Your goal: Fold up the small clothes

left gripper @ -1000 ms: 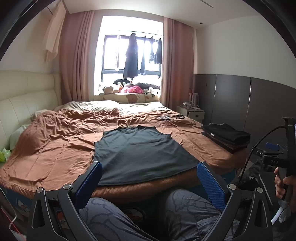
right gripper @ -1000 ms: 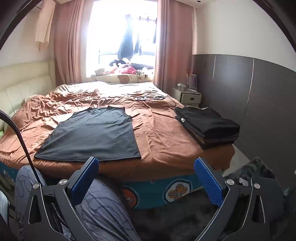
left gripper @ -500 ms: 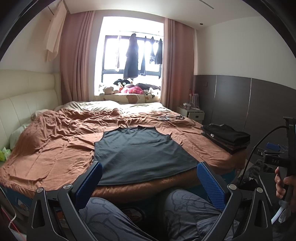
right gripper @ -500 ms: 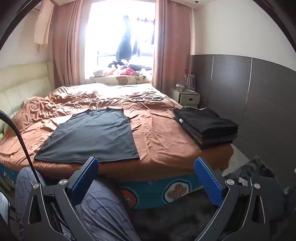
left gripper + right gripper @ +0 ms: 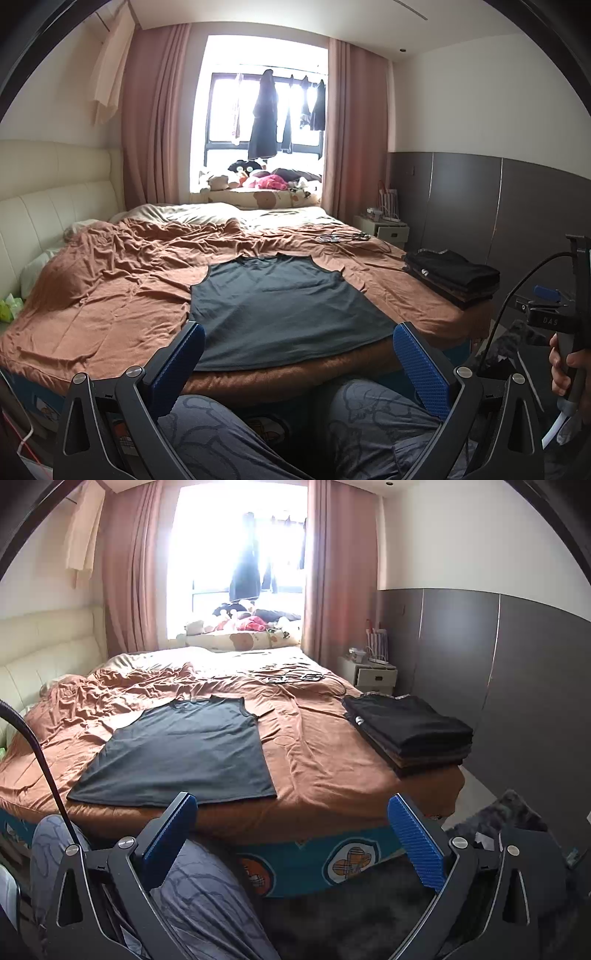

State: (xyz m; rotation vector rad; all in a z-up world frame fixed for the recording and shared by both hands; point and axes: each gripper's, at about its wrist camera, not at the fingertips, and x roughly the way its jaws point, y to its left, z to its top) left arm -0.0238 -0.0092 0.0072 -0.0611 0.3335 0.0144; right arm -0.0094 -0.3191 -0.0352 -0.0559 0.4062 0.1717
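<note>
A dark grey sleeveless top (image 5: 280,306) lies spread flat on the brown bedsheet, hem toward me; it also shows in the right wrist view (image 5: 184,753). My left gripper (image 5: 295,343) is open and empty, held back from the bed's near edge over the hem. My right gripper (image 5: 291,819) is open and empty, off the bed's near edge, right of the top. A stack of folded dark clothes (image 5: 454,277) sits at the bed's right edge, also seen in the right wrist view (image 5: 410,731).
The person's patterned-trouser knees (image 5: 229,435) are below the grippers. The bed (image 5: 332,760) has a rumpled brown sheet, with cables (image 5: 291,677) lying far back. A white nightstand (image 5: 369,672) stands by the dark wall panels. A dark rug (image 5: 351,915) covers the floor.
The right wrist view has drifted slightly closer to the bed. The left gripper and the top have not visibly moved. Both grippers stay open.
</note>
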